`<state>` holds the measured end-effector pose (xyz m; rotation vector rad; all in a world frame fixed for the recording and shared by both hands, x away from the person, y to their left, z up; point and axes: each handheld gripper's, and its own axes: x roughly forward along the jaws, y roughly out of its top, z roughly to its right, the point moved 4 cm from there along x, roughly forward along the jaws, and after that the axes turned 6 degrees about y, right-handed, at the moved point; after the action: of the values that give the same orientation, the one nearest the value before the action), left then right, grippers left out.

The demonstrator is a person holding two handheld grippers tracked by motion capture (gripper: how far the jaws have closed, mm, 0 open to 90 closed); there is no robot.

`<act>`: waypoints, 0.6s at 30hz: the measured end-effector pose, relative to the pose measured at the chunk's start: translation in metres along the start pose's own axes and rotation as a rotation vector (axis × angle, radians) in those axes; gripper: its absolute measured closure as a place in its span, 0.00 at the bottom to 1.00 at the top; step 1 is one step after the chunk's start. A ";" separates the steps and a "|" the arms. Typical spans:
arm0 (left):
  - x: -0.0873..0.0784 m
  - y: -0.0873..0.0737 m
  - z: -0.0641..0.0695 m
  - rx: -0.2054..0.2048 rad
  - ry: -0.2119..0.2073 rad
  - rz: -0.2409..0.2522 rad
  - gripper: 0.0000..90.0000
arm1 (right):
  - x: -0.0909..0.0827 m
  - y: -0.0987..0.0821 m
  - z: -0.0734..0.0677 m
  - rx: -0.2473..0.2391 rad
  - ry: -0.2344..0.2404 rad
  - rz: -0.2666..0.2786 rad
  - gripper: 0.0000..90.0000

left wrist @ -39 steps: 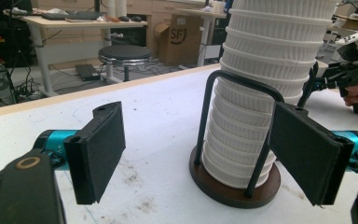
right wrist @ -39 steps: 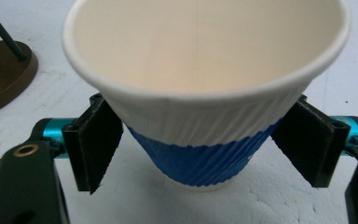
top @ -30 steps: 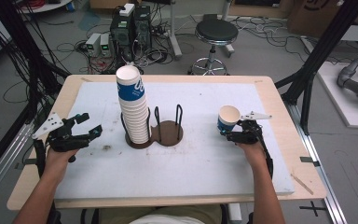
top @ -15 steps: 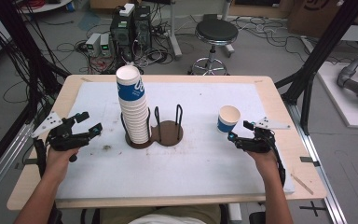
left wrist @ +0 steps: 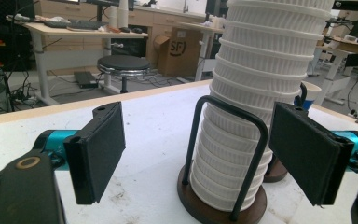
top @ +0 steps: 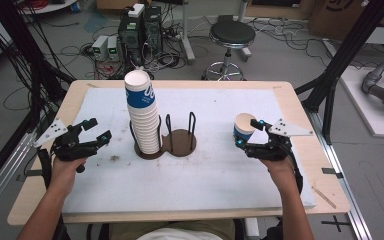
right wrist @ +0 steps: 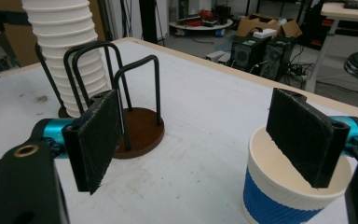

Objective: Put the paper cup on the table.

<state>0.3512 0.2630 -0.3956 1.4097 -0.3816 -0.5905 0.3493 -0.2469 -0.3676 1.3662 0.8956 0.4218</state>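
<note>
A tall stack of white ribbed paper cups point(top: 142, 117), the top one blue-banded, stands in the left ring of a brown two-ring wire holder point(top: 182, 142). The holder's right ring is empty. A single blue-banded cup point(top: 243, 129) stands upright on the white mat. My right gripper point(top: 252, 136) hovers just right of that cup and is open. In the right gripper view the right pad point(right wrist: 307, 135) hangs over the cup point(right wrist: 284, 196), with nothing between the jaws. My left gripper point(top: 97, 130) is open left of the stack, and the left gripper view looks at the stack point(left wrist: 261, 93).
The white mat point(top: 215, 185) covers a wooden table point(top: 325, 170). A stool point(top: 231, 35) and computer boxes point(top: 142, 25) stand on the floor beyond the far edge. Black frame posts point(top: 340, 65) rise at both sides of the table.
My right gripper has drawn back from the single cup, moving right and up. The cup stayed where it stood. The left gripper has kept still.
</note>
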 end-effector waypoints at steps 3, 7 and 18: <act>-0.002 0.000 0.002 0.005 -0.005 0.000 0.21 | 0.002 0.002 -0.004 -0.011 0.000 -0.003 0.21; -0.005 -0.001 0.004 0.010 -0.008 0.000 0.21 | 0.003 0.001 -0.003 0.000 -0.015 -0.006 0.21; -0.007 -0.001 0.007 0.014 -0.016 -0.002 0.21 | 0.003 0.001 -0.004 -0.014 -0.018 -0.029 0.21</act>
<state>0.3418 0.2612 -0.3947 1.4194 -0.3985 -0.6019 0.3485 -0.2416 -0.3670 1.3402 0.8948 0.3920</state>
